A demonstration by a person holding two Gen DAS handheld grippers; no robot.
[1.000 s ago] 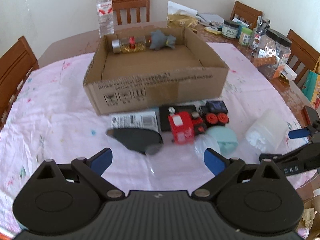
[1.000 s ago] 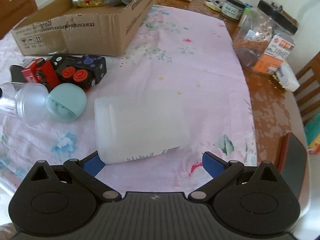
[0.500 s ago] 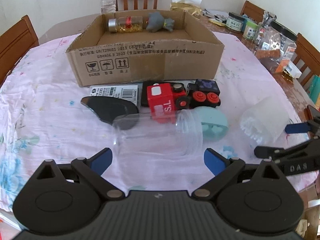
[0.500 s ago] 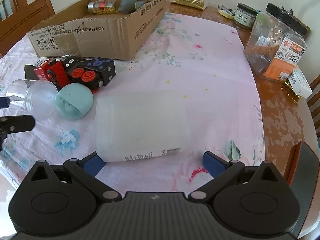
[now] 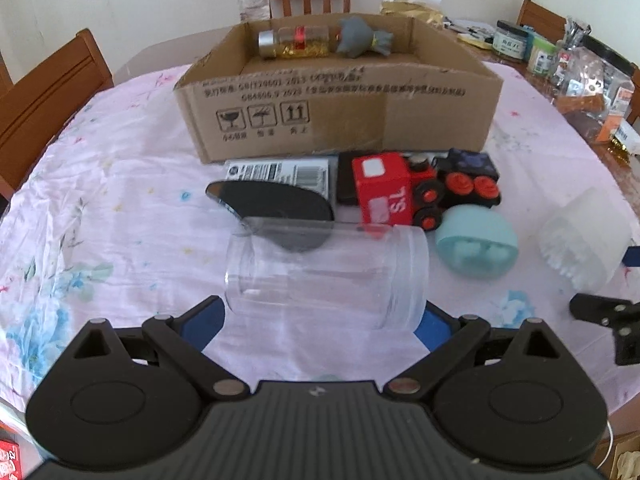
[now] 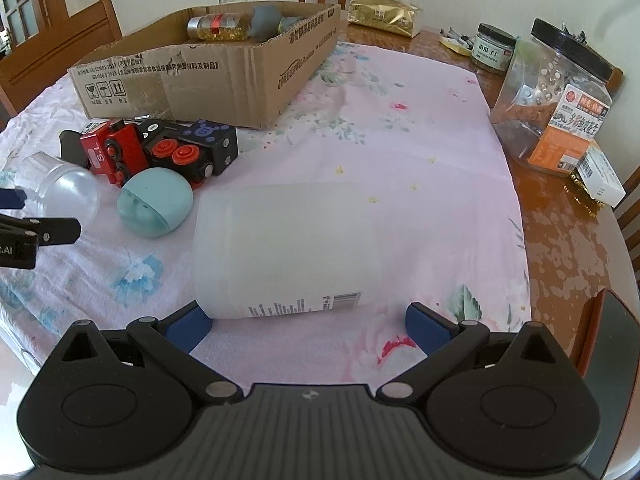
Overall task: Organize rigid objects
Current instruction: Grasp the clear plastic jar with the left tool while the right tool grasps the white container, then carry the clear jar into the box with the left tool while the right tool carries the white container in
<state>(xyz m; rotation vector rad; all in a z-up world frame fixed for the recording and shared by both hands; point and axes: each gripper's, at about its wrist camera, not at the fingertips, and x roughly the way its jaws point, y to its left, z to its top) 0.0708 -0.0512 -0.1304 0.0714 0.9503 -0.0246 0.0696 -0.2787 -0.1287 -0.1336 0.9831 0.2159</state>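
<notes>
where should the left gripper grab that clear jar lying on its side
Grip the clear plastic jar across its smooth cylindrical body, coming down from above on the near side. It lies sideways on the tablecloth, its ends pointing left and right toward the open left gripper pads. End to end looks too long for the jaws, so rolling the wrist first seems wise.

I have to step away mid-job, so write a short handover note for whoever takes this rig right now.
Left gripper: open, fingers either side of the clear jar lying on the tablecloth; not gripped.
Right gripper: open, around the near end of the white plastic bottle, also lying down.
Done: a gold-filled bottle and a grey toy lie in the cardboard box.
Left: both containers, the red toy train, the black toy car, the teal case, the black curved piece and the barcoded pack, all in front of the box.
</notes>
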